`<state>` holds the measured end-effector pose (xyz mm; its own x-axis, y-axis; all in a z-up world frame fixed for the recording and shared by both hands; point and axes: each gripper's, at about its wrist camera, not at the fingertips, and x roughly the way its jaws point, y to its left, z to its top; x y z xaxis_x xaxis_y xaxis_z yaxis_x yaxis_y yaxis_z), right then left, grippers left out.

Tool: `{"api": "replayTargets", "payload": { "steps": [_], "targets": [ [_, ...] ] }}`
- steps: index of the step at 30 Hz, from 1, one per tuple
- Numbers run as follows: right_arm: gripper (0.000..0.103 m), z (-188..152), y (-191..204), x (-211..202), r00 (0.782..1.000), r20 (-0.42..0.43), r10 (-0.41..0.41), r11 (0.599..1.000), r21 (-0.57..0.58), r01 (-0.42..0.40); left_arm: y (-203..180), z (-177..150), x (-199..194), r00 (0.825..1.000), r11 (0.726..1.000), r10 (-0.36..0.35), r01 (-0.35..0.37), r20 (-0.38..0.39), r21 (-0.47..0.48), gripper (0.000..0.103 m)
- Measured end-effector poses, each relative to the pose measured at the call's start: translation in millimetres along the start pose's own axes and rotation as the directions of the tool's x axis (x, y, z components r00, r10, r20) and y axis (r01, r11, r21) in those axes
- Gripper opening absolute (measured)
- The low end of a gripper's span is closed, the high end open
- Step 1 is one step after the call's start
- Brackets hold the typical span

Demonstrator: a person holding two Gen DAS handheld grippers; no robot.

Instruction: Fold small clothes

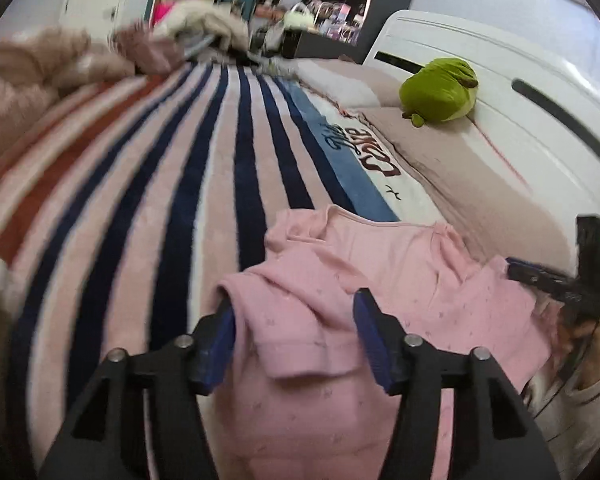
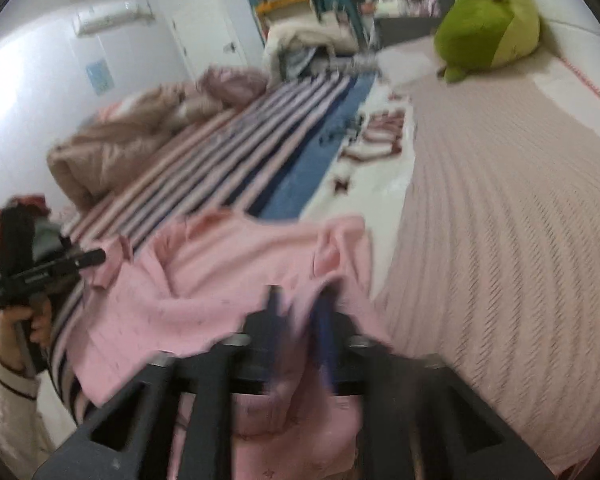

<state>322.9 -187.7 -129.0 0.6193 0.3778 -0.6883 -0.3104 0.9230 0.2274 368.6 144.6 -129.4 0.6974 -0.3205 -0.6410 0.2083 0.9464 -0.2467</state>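
My left gripper has its blue pads spread apart, a fold of the pink garment lying loose between them without being pinched. My right gripper is smeared by motion blur; its jaws look parted with pink cloth between, though I cannot tell whether they touch it. The garment lies rumpled on the striped blanket, its near end cut off below the frame, with a green plush toy well apart.

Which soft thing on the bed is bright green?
The plush toy by the white headboard; the small garment is pink and the blanket is striped.
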Motion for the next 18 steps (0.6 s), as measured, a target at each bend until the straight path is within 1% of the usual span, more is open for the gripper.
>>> {"api": "replayTargets", "payload": {
  "steps": [1, 2, 3, 4, 6, 7, 8, 9, 10, 11, 13, 14, 16, 18],
  "targets": [
    [0.048, -5.7, 4.3, -8.0, 1.0, 0.009, -0.017, 1.0, -0.019, 0.017, -4.4, -3.5, -16.8, 0.998, 0.999, 0.021, -0.022, 0.054, 0.024, 0.073],
    [0.048, -9.6, 8.1, -15.9, 0.999, 0.019, -0.032, 0.999, -0.037, 0.032, -6.9, -5.5, -30.5, 0.995, 0.999, 0.023, -0.027, 0.094, 0.038, 0.083],
    [0.048, -12.5, 13.2, -24.2, 0.999, 0.029, -0.043, 0.997, -0.063, 0.045, -8.4, -6.6, -43.4, 0.993, 0.999, 0.008, -0.014, 0.117, 0.051, 0.083],
    [0.048, -16.7, 20.5, -34.2, 0.998, 0.039, -0.046, 0.994, -0.1, 0.05, -11.7, -9.2, -56.7, 0.993, 0.998, -0.021, 0.013, 0.113, 0.066, 0.083],
    [0.049, -23.1, 36.6, -48.9, 0.998, 0.05, -0.04, 0.983, -0.179, 0.049, -16.1, -10.6, -65.4, 0.995, 0.995, -0.046, 0.038, 0.088, 0.09, 0.083],
    [0.05, -26.2, 48.0, -54.6, 0.998, 0.048, -0.042, 0.971, -0.235, 0.052, -21.1, -15.3, -68.2, 0.996, 0.992, -0.058, 0.05, 0.063, 0.113, 0.084],
    [0.053, -28.3, 56.9, -57.0, 0.998, 0.042, -0.046, 0.959, -0.277, 0.056, -25.2, -20.8, -68.3, 0.997, 0.99, -0.061, 0.054, 0.046, 0.127, 0.084],
    [0.061, -30.9, 65.6, -57.1, 0.998, 0.034, -0.056, 0.947, -0.315, 0.064, -29.6, -28.1, -66.1, 0.998, 0.989, -0.065, 0.062, 0.019, 0.138, 0.084],
    [0.065, -34.2, 75.0, -54.5, 0.997, 0.026, -0.073, 0.936, -0.345, 0.077, -34.5, -36.8, -61.2, 0.998, 0.986, -0.066, 0.069, -0.021, 0.154, 0.084],
    [0.071, -37.6, 82.0, -50.2, 0.996, 0.014, -0.088, 0.927, -0.366, 0.087, -38.6, -43.6, -57.4, 0.998, 0.984, -0.054, 0.061, -0.042, 0.17, 0.084],
    [0.071, -45.5, 93.7, -36.4, 0.991, -0.017, -0.129, 0.905, -0.41, 0.111, -44.0, -56.3, -43.7, 0.997, 0.981, -0.005, 0.021, -0.083, 0.193, 0.084],
    [0.071, -48.3, 97.3, -29.6, 0.989, -0.022, -0.147, 0.895, -0.428, 0.124, -44.0, -60.7, -37.3, 0.994, 0.982, 0.009, 0.011, -0.105, 0.186, 0.084],
    [0.071, -49.4, 101.0, -17.1, 0.981, -0.004, -0.193, 0.869, -0.466, 0.169, -37.1, -67.0, -24.2, 0.989, 0.992, 0.025, -0.006, -0.147, 0.127, 0.084],
    [0.071, -48.8, 99.2, -9.0, 0.972, 0.026, -0.232, 0.846, -0.487, 0.215, -30.3, -70.5, -18.2, 0.988, 0.997, 0.015, -0.004, -0.151, 0.075, 0.084]
  ]
}}
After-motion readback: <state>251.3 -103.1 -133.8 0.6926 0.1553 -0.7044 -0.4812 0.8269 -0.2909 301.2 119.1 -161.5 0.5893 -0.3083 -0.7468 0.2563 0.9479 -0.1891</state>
